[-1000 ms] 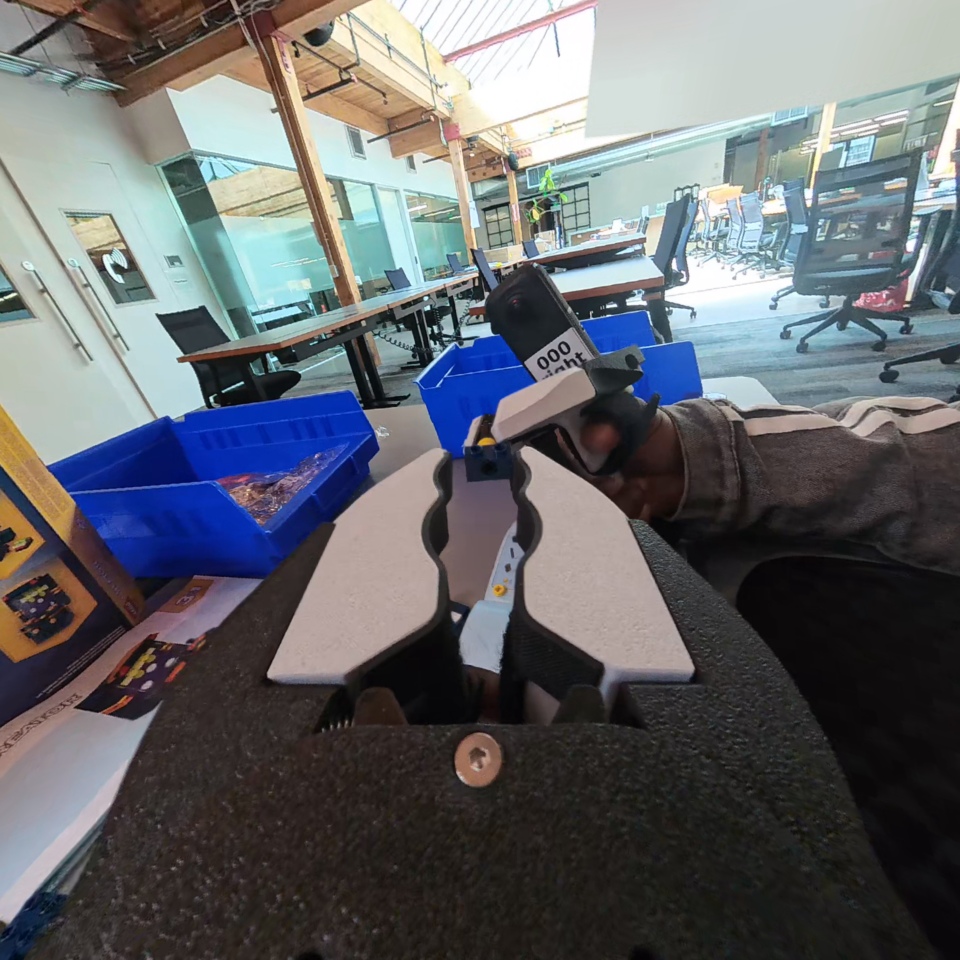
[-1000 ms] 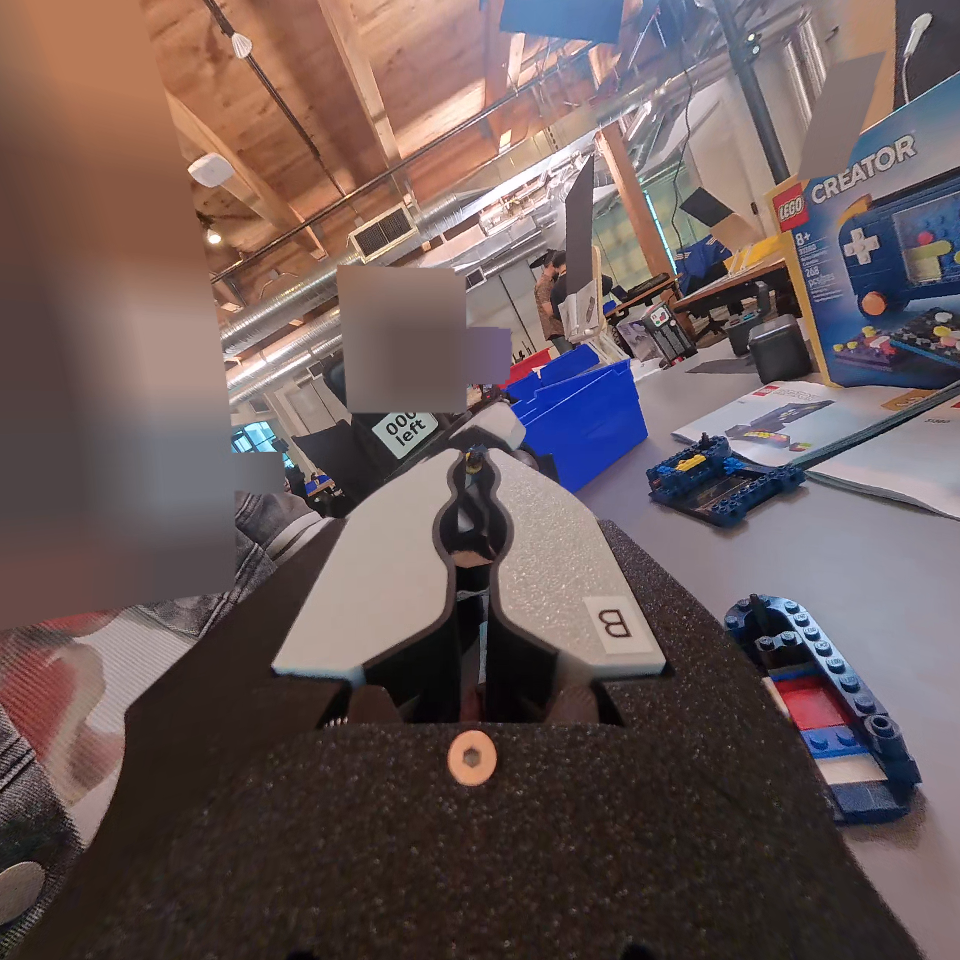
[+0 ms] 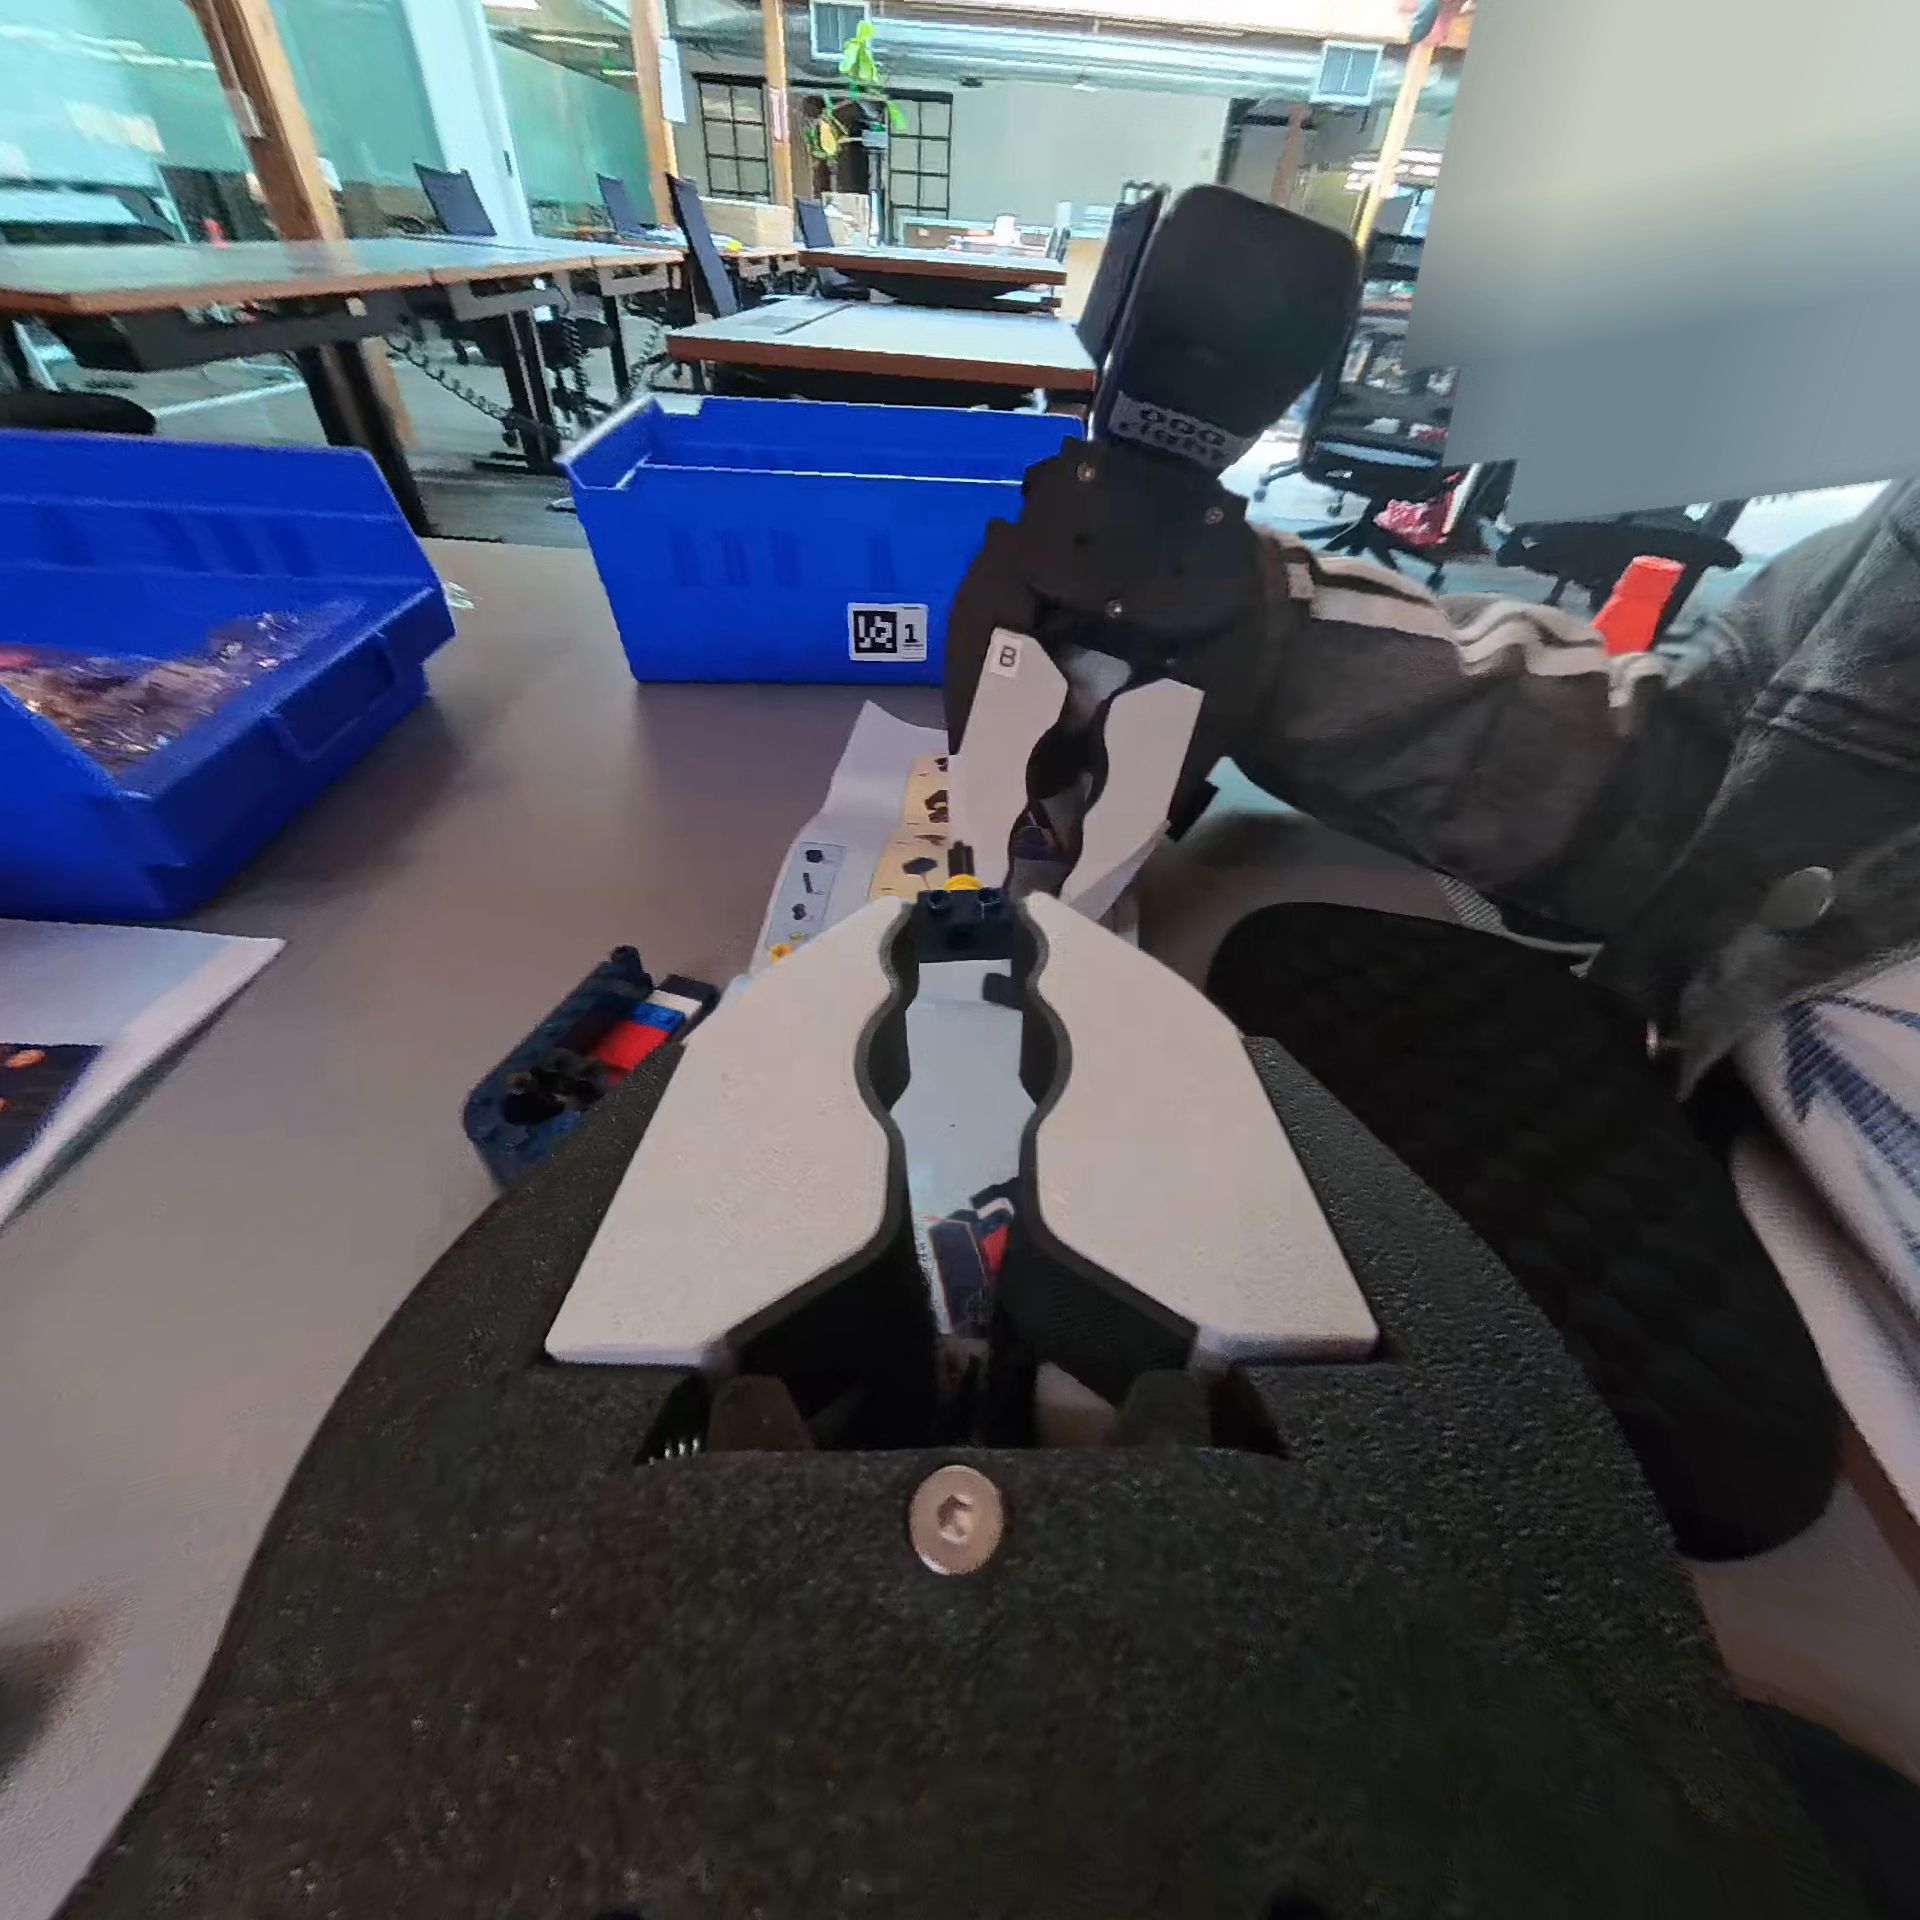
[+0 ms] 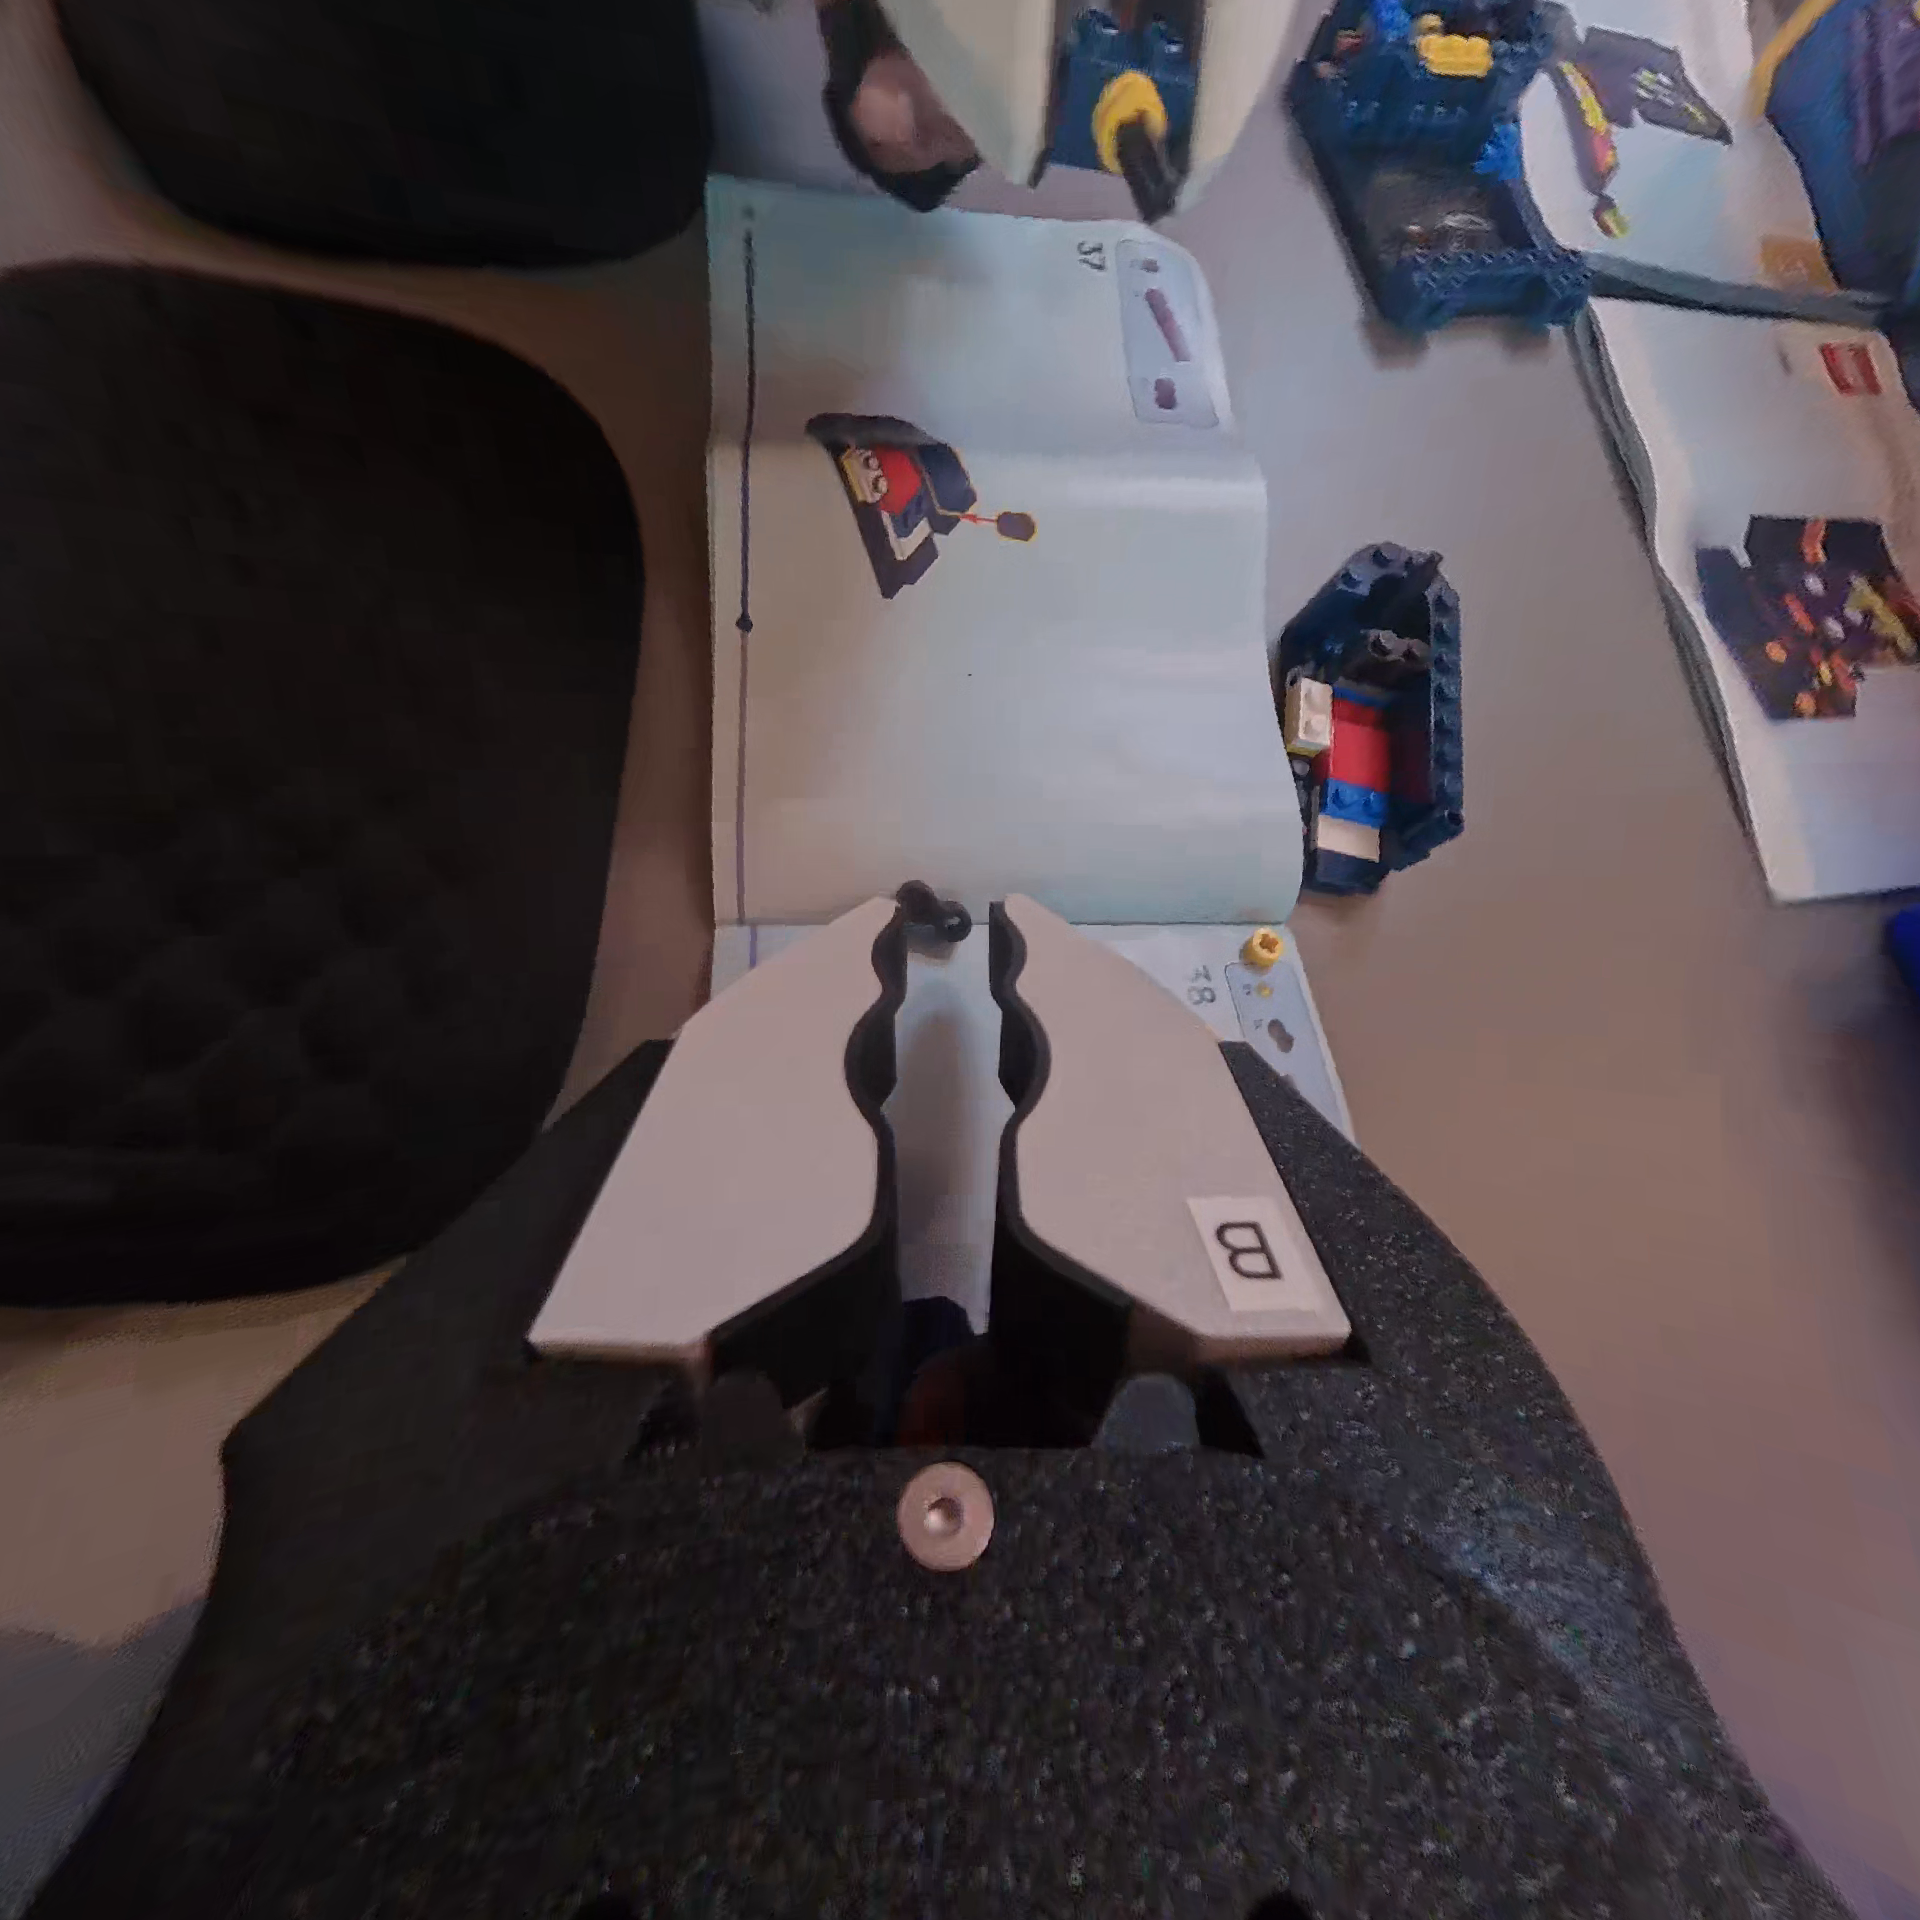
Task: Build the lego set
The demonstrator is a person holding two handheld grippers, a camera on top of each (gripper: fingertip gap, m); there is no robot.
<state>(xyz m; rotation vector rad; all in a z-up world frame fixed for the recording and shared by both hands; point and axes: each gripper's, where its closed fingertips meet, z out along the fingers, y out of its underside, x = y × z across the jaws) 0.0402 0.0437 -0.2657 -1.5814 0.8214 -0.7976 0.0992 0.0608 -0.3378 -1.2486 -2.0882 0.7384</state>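
Observation:
My left gripper (image 3: 961, 902) is shut on a small dark blue brick (image 3: 971, 930) at its fingertips, held above the table. A yellow bush and a black pin stick out of the brick, as the right wrist view (image 4: 1127, 114) shows. My right gripper (image 4: 951, 906) points down at an open instruction booklet (image 4: 1039, 727), with its jaws apart. A small black connector piece (image 4: 928, 912) lies on the page between the tips, close to the left finger and clear of the right one. In the left wrist view the right gripper (image 3: 1049, 873) hovers just beyond the brick.
A small dark blue boat-shaped build (image 4: 1371, 727) with red, blue and white bricks sits right of the booklet. A loose yellow bush (image 4: 1264, 945) lies on the page edge. A larger blue build (image 4: 1434, 187), another booklet (image 4: 1787, 623), blue bins (image 3: 810, 540) and black pads (image 4: 291, 779) surround. The gap from one gripper's tips to the other's is roughly 10 cm.
My right gripper left the brick in the left gripper, swung down over the booklet and opened. My left gripper tilted down toward the table, still holding the brick.

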